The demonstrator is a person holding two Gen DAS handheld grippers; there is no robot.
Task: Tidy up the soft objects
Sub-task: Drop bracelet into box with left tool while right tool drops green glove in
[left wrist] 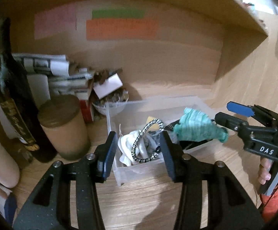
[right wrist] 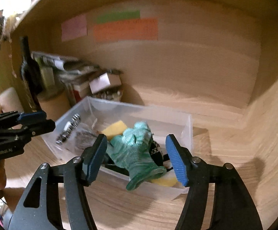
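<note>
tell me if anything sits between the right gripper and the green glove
Nothing visible does. The green glove lies draped over the clear bin's near rim, directly between the open right gripper's fingers.

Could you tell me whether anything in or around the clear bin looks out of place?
Yes: the green glove is only half in. Its cuff hangs over the clear bin's near wall, while the right tongs stand open around it. The left tongs are open too.

A teal-green knit glove [right wrist: 137,153] drapes over a clear bin [right wrist: 189,132] holding yellow sponges [right wrist: 115,128], white cloth [left wrist: 126,143] and a black-and-white patterned band [left wrist: 139,143].
</note>
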